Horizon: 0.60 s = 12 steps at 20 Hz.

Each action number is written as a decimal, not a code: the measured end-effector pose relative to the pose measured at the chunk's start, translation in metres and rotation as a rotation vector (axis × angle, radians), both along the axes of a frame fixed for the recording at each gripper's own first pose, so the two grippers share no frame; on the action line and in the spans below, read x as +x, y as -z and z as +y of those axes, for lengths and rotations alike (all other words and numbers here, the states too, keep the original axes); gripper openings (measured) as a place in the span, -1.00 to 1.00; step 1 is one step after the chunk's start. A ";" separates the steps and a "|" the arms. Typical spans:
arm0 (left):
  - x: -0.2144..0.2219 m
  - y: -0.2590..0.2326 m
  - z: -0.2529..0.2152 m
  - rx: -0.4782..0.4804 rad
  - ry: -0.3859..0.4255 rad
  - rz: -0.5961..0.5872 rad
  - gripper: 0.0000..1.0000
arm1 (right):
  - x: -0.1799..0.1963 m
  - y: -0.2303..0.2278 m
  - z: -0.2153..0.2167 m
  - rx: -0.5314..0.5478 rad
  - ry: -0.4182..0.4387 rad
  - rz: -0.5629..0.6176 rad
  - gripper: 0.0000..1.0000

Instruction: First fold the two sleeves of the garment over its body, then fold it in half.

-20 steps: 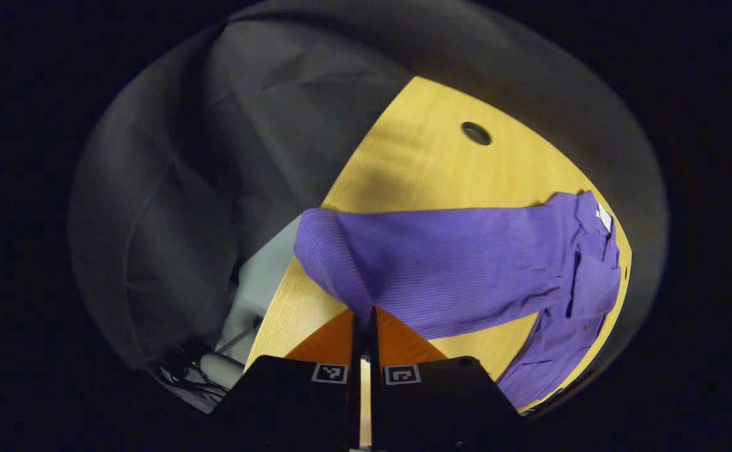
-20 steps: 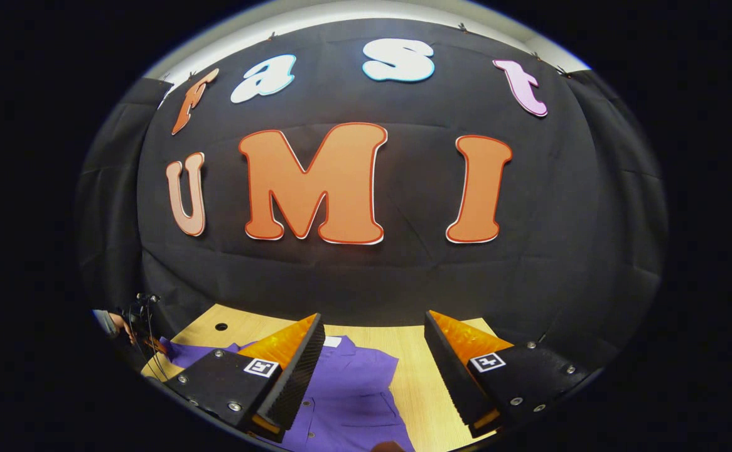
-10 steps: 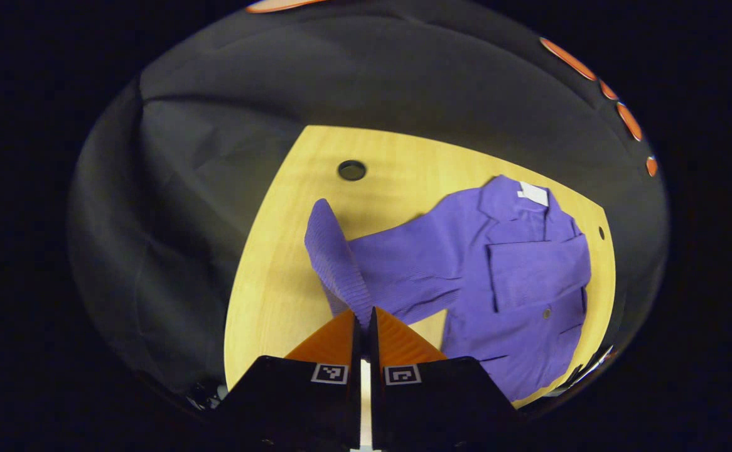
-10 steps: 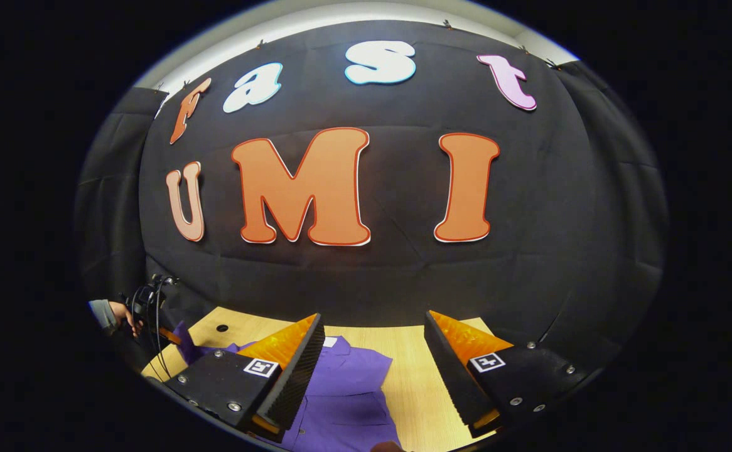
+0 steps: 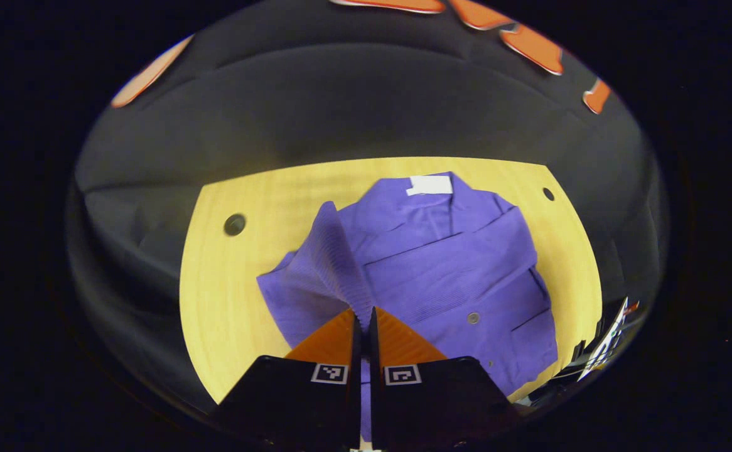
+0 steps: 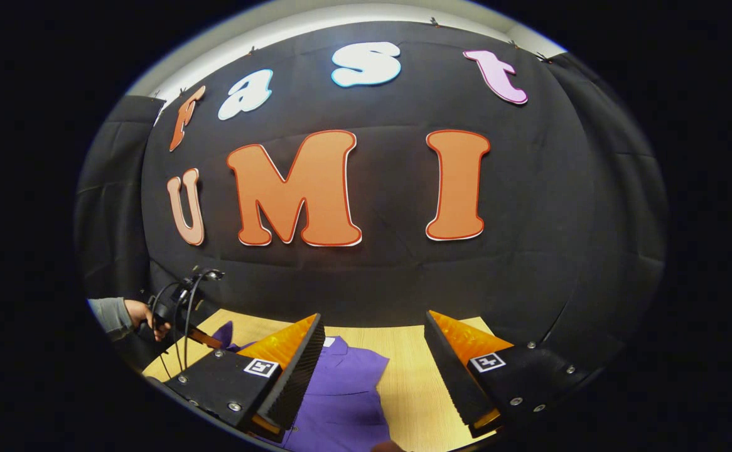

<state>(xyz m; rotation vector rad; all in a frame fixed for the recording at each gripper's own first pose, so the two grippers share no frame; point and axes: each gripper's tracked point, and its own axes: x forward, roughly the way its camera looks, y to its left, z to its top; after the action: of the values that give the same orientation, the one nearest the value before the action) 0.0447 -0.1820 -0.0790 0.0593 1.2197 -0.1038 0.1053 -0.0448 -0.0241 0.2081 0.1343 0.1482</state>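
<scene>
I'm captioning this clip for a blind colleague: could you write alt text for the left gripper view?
The left hand-held gripper is shut on a purple sleeve, holding it up above the purple shirt. The shirt lies spread on a light wooden table, collar away from the camera, with black cloth behind.

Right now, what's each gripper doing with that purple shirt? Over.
Left gripper shut on sleeve, lifted over purple shirt. Right gripper open, empty, above table. Other sleeve already across the body. Nothing in the way.
</scene>
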 end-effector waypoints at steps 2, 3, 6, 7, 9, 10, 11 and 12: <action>0.016 0.003 -0.036 0.008 0.059 -0.013 -0.86 | 0.001 0.003 -0.008 0.003 0.006 0.008 0.89; 0.023 0.003 -0.054 0.009 0.079 -0.015 -0.85 | 0.000 0.005 -0.014 0.005 0.008 0.009 0.89; 0.037 0.018 -0.109 -0.004 0.126 -0.017 -0.86 | -0.002 0.008 -0.030 0.021 0.026 0.015 0.89; 0.044 0.021 -0.122 0.004 0.136 -0.025 -0.85 | -0.002 0.011 -0.035 0.024 0.030 0.022 0.89; 0.055 0.032 -0.147 0.015 0.153 -0.045 -0.86 | -0.002 0.014 -0.043 0.022 0.039 0.032 0.89; 0.059 0.037 -0.162 0.018 0.163 -0.052 -0.86 | -0.001 0.017 -0.048 0.020 0.038 0.038 0.89; 0.065 0.042 -0.174 0.024 0.169 -0.057 -0.86 | -0.003 0.019 -0.054 0.018 0.044 0.045 0.89; 0.069 0.047 -0.185 0.028 0.175 -0.066 -0.85 | -0.004 0.020 -0.058 0.018 0.045 0.045 0.89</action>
<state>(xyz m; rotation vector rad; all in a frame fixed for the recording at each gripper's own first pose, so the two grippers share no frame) 0.1140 -0.3671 -0.1260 0.1925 1.1481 -0.2355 0.1014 -0.1025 -0.0438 0.2319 0.1736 0.1003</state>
